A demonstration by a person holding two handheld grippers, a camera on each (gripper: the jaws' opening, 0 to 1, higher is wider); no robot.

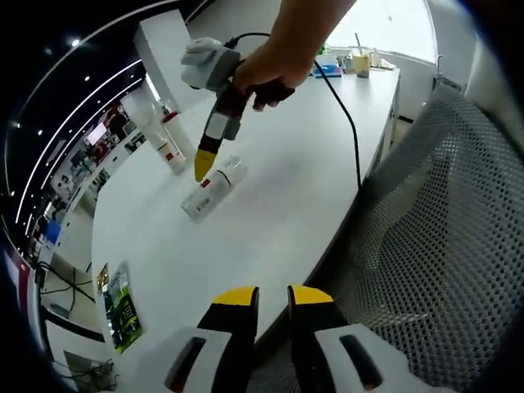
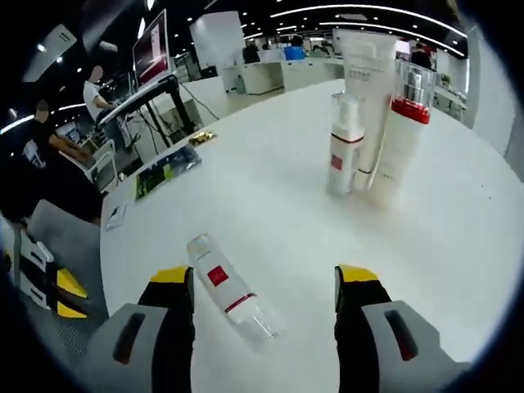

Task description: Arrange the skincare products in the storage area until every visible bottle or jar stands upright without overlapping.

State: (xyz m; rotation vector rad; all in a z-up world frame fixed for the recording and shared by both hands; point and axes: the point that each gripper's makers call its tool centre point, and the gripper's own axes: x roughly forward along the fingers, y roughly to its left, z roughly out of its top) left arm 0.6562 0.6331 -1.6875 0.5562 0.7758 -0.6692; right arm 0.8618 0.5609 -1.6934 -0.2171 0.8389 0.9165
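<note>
A small white bottle with a red label [image 2: 225,291] lies on its side on the white table [image 2: 270,205], between the wide-apart jaws of my right gripper [image 2: 266,286], which is open. In the left gripper view a hand holds the right gripper [image 1: 205,166] tip-down over the lying bottle [image 1: 216,188]. Three products stand upright together: a white pump bottle [image 2: 345,147], a tall white tube [image 2: 368,82] and a red-collared bottle [image 2: 401,139], seen as the standing group [image 1: 168,143]. My left gripper [image 1: 274,296] hangs off the table's edge, jaws close together, holding nothing.
A green flat packet [image 2: 168,169] [image 1: 121,307] lies near the table's edge. A black cable [image 1: 352,131] runs across the table. A grey mesh chair [image 1: 442,246] stands beside my left gripper. Small containers [image 1: 358,61] sit at the far end. People and a monitor [image 2: 151,45] stand beyond the table.
</note>
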